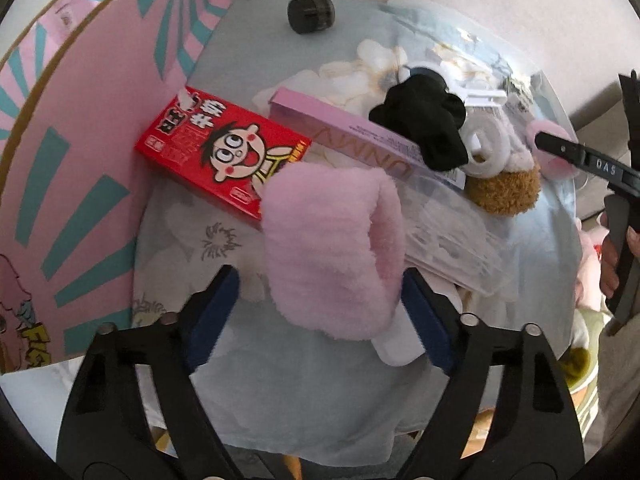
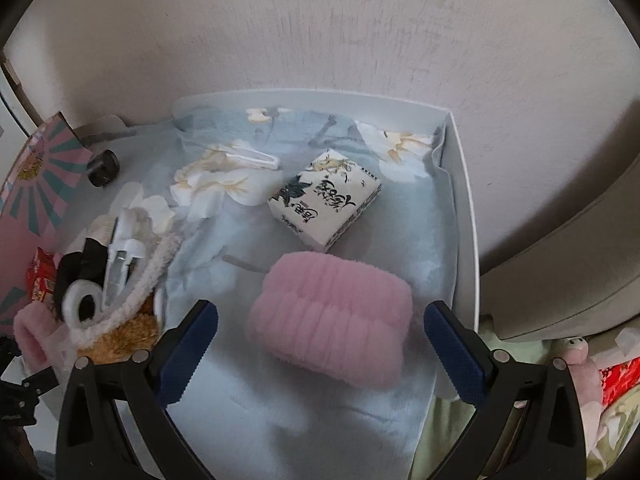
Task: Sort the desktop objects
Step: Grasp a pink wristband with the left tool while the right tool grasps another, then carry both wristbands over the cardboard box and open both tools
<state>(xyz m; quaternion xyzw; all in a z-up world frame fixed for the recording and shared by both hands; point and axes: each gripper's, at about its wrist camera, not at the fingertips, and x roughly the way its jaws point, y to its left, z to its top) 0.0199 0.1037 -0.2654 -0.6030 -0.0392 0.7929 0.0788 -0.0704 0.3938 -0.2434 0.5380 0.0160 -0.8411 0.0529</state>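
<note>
Two pink fluffy bands lie on the blue floral cloth. In the left wrist view one band (image 1: 332,252) sits between the fingers of my left gripper (image 1: 320,280). The right pad brushes its fluff, while a gap shows at the left pad, so the gripper is open. In the right wrist view the other band (image 2: 332,320) lies flat between the wide-open fingers of my right gripper (image 2: 322,308), touched by neither pad. A red cartoon box (image 1: 224,152), a long purple box (image 1: 360,132), a black cloth (image 1: 424,128) and a white tape roll (image 1: 486,148) are piled behind the left band.
A tall pink printed box (image 1: 80,140) stands at the left. A small black jar (image 1: 310,14) lies at the back. A brown plush (image 1: 504,192) and a clear plastic pack (image 1: 452,240) lie right of the pile. A tissue pack (image 2: 326,200) rests near the white tray wall (image 2: 468,200).
</note>
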